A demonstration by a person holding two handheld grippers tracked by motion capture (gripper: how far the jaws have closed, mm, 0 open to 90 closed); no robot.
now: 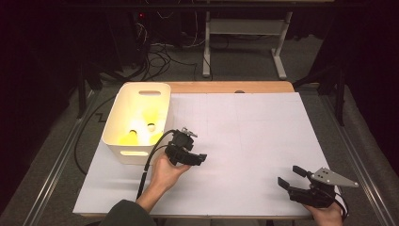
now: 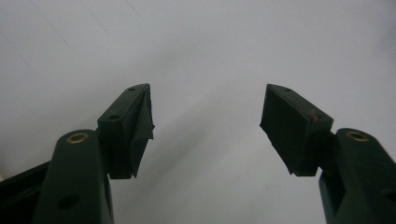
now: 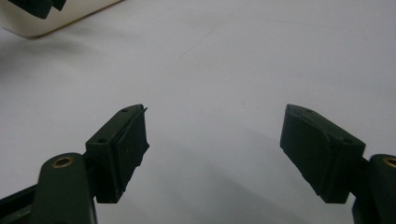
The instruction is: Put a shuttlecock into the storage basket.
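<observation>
I had both tongs wide and holding nothing. In the left gripper view the left gripper showed its jaws spread over bare white sheet, and the right gripper looked the same in its own view, with a corner of the bin at the top left edge. From the high view, the left gripper sat just beside the bin's near right corner, its jaws pointing right across the table, away from the bin. The right gripper was well apart, near the table's near right edge, jaws aimed left and away from me. The yellow pieces lay inside the bin, on its floor toward the near wall; glare kept me from telling their shape or long axis, so I could not say how they lay. What the next move turned on, as I judged it, was that the pieces lay left of and beyond the left gripper, behind its jaws. The left hand was plainly nearer, but it would need to turn back toward the bin and come over the rim from above.
</observation>
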